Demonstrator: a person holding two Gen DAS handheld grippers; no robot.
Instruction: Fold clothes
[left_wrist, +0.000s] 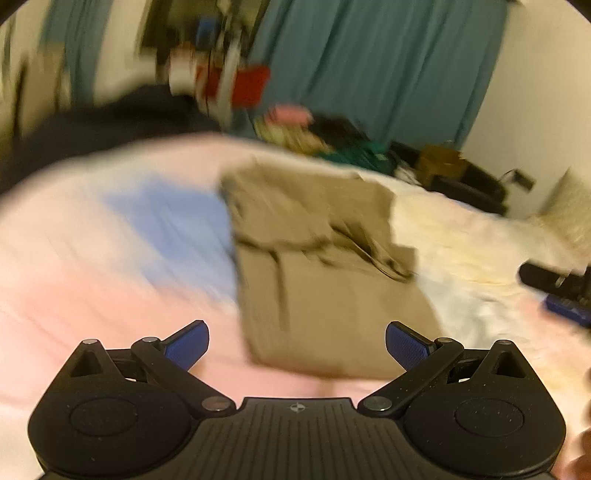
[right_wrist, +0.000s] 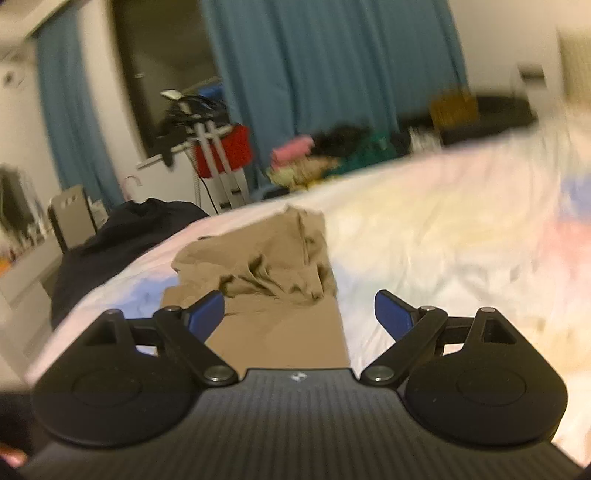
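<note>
- A tan cotton garment (left_wrist: 314, 266), partly folded, lies on a bed with a pastel pink, blue and cream sheet (left_wrist: 92, 288); its near half is flat and smooth, its far half bunched in creases.
- The left claw (left_wrist: 297, 345), black with blue pads, hangs over the garment's near edge with its fingers spread wide and nothing between them.
- In the right wrist view, the right claw (right_wrist: 299, 314) is likewise spread wide and empty above the flat near end of the tan garment (right_wrist: 266, 280), one blue pad overlapping the cloth's left edge in the picture; whether it touches cannot be told.
- At the right edge of the left wrist view, the other claw shows as a dark shape with a blue pad (left_wrist: 565, 310) above the sheet, apart from the garment.
- A dark garment (right_wrist: 122, 240) is heaped at the bed's far left side.
- Beyond the bed, teal curtains (right_wrist: 332, 66) hang along the wall, with a pile of mixed clothes (right_wrist: 325, 155) and a red basket (right_wrist: 225, 151) on a white rack below them.
- Both views are blurred.
</note>
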